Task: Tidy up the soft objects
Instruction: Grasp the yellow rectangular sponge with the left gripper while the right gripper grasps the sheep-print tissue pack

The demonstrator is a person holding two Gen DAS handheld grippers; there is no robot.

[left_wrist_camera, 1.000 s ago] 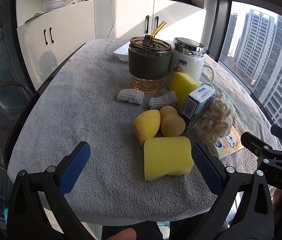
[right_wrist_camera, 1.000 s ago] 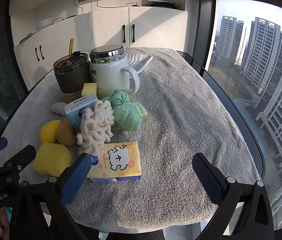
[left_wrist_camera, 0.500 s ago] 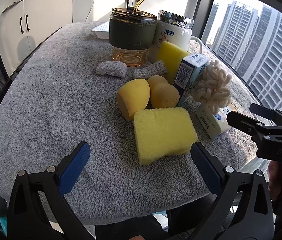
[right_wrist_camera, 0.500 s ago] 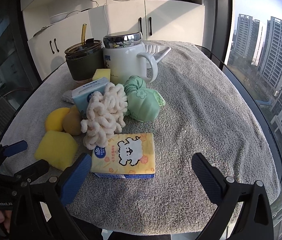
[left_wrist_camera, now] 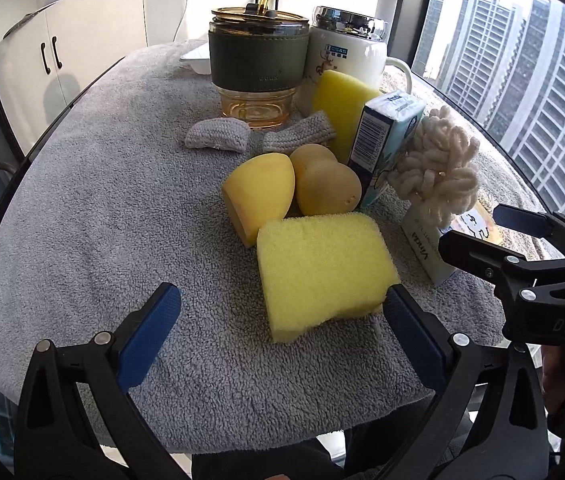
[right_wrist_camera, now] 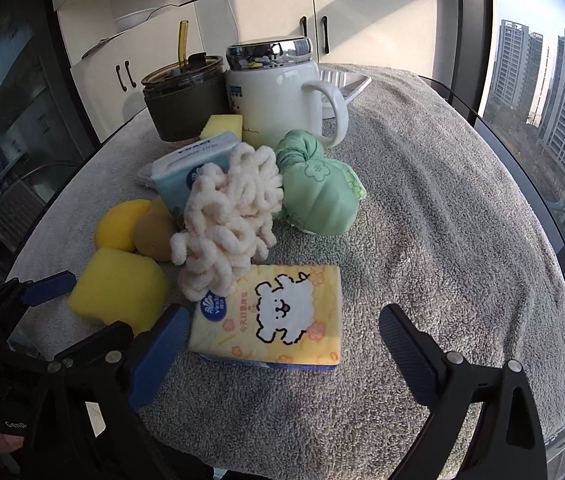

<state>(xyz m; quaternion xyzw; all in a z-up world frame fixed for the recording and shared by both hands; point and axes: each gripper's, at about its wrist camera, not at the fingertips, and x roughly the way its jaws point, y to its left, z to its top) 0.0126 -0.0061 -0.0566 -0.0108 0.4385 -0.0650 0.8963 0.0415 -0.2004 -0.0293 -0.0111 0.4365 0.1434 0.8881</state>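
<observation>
"Vinda" is read on the tissue pack [right_wrist_camera: 278, 316] near the table's [right_wrist_camera: 442, 200] front edge; both the left gripper [left_wrist_camera: 282, 320] and the right gripper [right_wrist_camera: 282, 336] are spread wide, nothing held.

A grey towel-covered table [left_wrist_camera: 94, 208] carries yellow sponges [left_wrist_camera: 322, 272], tissue packs [right_wrist_camera: 282, 316], a mug [right_wrist_camera: 278, 96] and a tumbler [left_wrist_camera: 258, 68].

sponges [left_wrist_camera: 322, 268] 5 (all yellow) | tissue packs [right_wrist_camera: 278, 316] 2 | cups [left_wrist_camera: 258, 60] 2

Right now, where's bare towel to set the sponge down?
Bare towel lies left of the sponge and grey socks. More bare towel lies right of the green bundle and tissue pack. The middle, up to the mug, is crowded.
</observation>
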